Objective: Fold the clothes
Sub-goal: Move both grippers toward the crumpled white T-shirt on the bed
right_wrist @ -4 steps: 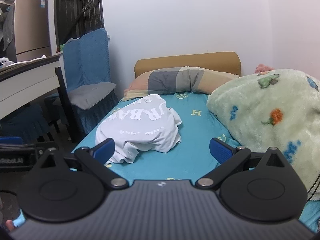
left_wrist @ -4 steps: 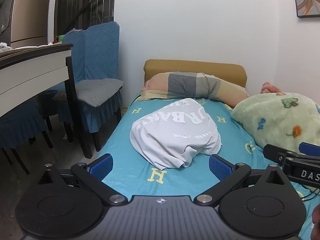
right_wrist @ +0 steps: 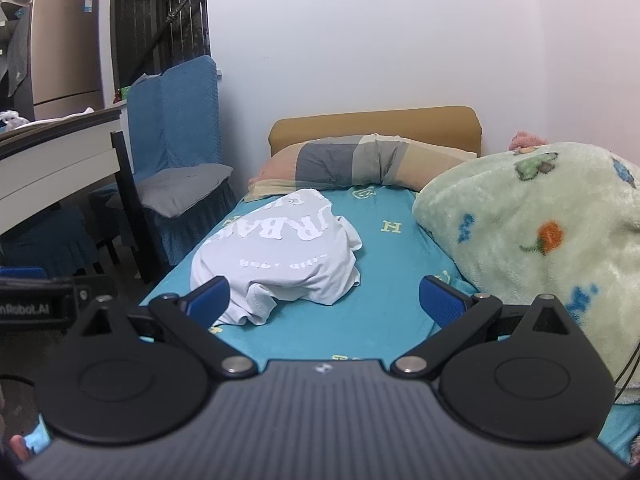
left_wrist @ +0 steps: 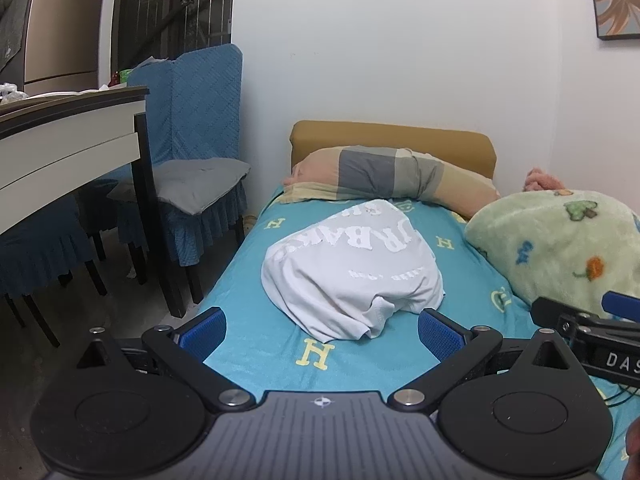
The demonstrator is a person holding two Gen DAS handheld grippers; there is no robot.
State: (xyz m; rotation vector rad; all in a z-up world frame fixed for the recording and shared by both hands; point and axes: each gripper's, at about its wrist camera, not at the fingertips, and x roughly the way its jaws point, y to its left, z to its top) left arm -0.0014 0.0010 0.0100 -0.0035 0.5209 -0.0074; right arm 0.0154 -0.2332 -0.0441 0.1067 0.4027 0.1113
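Left gripper (left_wrist: pixel 322 330): fingers spread wide, pinching nothing, held above the near end of the bed and aimed at the shirt's near edge.
Right gripper (right_wrist: pixel 324 300): fingers also spread and empty; in its own view the left blue finger (right_wrist: pixel 209 299) overlaps the shirt's near corner, but whether it touches cannot be told.
White T-shirt (left_wrist: pixel 352 272): a rumpled heap, printed side up, lying mid-bed on the teal sheet (left_wrist: pixel 256 312), closer to the bed's left edge, with a bunched hem facing the grippers.
Surroundings: a striped pillow (left_wrist: pixel 384 176) lies just beyond the shirt at the headboard; a green fleece blanket (right_wrist: pixel 536 240) is piled along the right side, near but apart from the shirt; a blue-covered chair (left_wrist: pixel 200 152) stands beside the bed.
Step in hand: probably the approach, since no folding is visible.
Next move: likely each gripper should take a separate hem corner, then lift and spread the shirt flat, keeping clear of the blanket.
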